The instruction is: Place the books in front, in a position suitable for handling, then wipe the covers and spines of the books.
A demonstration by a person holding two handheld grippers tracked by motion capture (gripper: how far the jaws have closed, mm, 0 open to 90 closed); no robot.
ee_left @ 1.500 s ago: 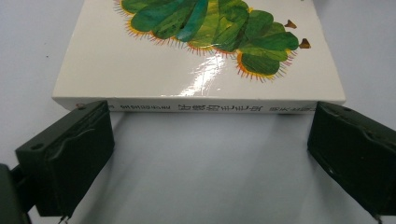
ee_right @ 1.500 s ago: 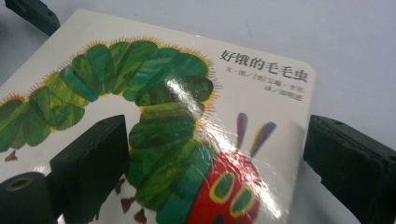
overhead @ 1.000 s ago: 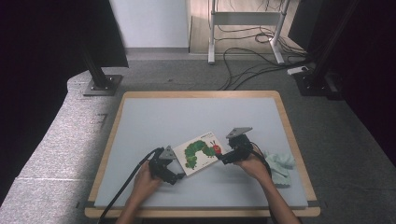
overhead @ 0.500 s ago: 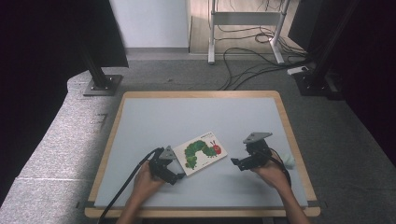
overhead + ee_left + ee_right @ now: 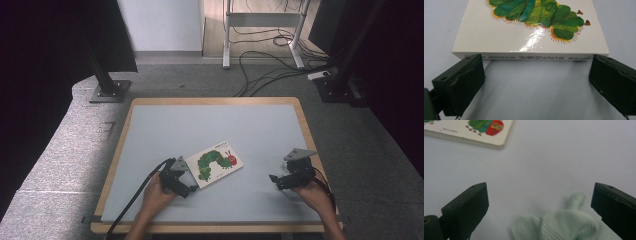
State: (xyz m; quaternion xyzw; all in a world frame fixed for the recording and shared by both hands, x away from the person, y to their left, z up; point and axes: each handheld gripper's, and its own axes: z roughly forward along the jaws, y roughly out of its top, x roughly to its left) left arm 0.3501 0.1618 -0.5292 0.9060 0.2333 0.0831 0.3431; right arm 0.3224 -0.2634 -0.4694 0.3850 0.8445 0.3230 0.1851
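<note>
Left tongs (image 5: 534, 82): wide, your book (image 5: 531, 32) spine lies crosswise just ahead.
Right tongs (image 5: 539, 205): opened wide, your cloth (image 5: 559, 226) between, unpressed.

The book (image 5: 531, 37) has a glossy card cover that catches the light. The pale green cloth (image 5: 564, 226) is ribbed knit, soft and matt. The bench (image 5: 200, 125) has a smooth matt grey top framed in pale wood.

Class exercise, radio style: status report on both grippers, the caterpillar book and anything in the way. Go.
Left gripper open, jaws at the book's spine edge, not gripping. Right gripper open, just been opening, over pale green cloth, nothing pressed. Book flat on the table. Nothing in the way.
</note>
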